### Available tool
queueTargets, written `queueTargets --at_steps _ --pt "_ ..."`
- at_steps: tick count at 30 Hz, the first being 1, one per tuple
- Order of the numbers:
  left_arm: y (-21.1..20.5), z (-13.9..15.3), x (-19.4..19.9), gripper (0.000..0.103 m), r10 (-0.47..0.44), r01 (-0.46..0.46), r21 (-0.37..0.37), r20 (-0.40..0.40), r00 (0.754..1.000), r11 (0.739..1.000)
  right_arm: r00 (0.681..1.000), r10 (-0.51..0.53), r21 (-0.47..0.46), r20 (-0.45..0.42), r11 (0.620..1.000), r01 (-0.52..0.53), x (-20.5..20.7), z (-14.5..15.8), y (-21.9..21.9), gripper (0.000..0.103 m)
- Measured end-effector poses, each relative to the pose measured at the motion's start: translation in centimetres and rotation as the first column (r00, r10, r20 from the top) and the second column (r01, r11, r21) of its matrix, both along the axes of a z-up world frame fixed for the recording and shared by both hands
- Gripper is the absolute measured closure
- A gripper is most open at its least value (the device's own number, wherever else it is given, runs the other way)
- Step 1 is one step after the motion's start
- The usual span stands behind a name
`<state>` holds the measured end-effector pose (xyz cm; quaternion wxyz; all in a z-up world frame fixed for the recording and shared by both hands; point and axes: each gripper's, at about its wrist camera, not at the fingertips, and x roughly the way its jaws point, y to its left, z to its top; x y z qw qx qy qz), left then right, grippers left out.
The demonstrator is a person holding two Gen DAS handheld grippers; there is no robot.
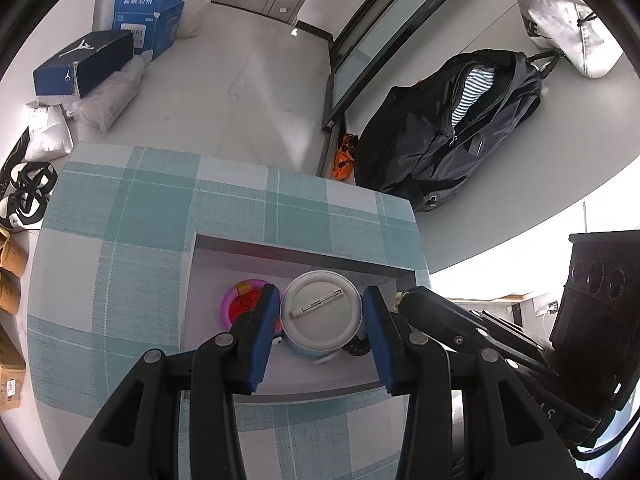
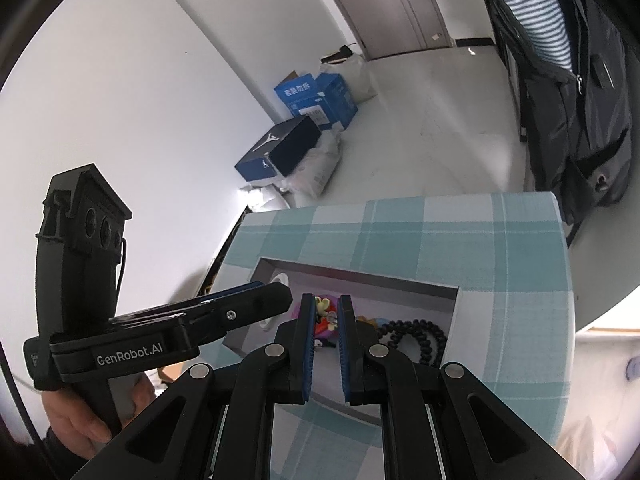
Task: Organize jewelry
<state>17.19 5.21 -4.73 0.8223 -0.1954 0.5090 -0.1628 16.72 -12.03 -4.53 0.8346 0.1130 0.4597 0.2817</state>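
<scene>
Left gripper (image 1: 322,320) wide around round white pin badge (image 1: 320,310) in grey tray (image 1: 296,254), contact unclear; right gripper (image 2: 325,336) narrow, empty. Black bead bracelet (image 2: 420,334) at 3 o'clock; sorting looks well underway.

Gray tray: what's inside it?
The gray tray holds a round pin badge lying back-up, a pink-rimmed red piece, black beads and a small cartoon figure. The badge and gripper fingers cover whatever lies beneath them.

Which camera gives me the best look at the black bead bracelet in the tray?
The right wrist view: the black bead bracelet lies in the open at the tray's right end. The left wrist view shows only a sliver of it, beside the round pin badge.
</scene>
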Motion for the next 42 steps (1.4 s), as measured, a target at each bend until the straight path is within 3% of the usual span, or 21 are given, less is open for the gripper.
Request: queueTargets --at_steps 7,8,9,12,22,31,35,42 --pt "0.6 -0.2 0.4 0.065 0.031 -0.031 -0.055 -0.007 0.999 0.998 1.0 -0.015 0.025 -0.025 1.0 0.016 0.2 -0.2 -0.4 0.09" --pt "0.7 -0.3 0.5 0.058 0.039 -0.04 -0.053 -0.021 0.999 0.998 1.0 -0.016 0.026 -0.025 1.0 0.017 0.2 -0.2 -0.6 0.09" --pt "0.9 -0.4 0.7 0.045 0.045 -0.047 -0.057 -0.034 0.998 0.997 1.0 -0.02 0.025 -0.022 0.999 0.02 0.1 -0.1 -0.6 0.086" --pt "1.4 -0.2 0.4 0.038 0.06 -0.062 -0.089 -0.025 0.998 0.994 0.999 -0.035 0.032 -0.007 0.999 0.035 -0.1 0.3 -1.2 0.071" --pt "0.9 1.2 -0.6 0.037 0.071 -0.073 0.031 0.052 0.996 0.997 0.997 -0.067 0.033 0.045 0.997 0.066 -1.0 1.4 -2.4 0.044" --pt "0.4 2.4 -2.0 0.037 0.091 -0.114 0.169 0.138 0.986 0.979 0.991 -0.057 -0.005 0.12 0.998 0.058 -2.7 2.3 -2.0 0.022" --pt "0.4 2.9 -3.1 0.022 0.118 -0.157 0.229 0.177 0.977 0.961 0.988 -0.058 -0.023 0.144 0.998 0.062 -3.6 2.5 -2.2 0.019" --pt "0.1 3.4 -4.9 0.022 0.128 -0.19 0.284 0.222 0.967 0.94 0.981 -0.064 -0.049 0.182 0.996 0.074 -5.3 2.6 -2.3 0.011"
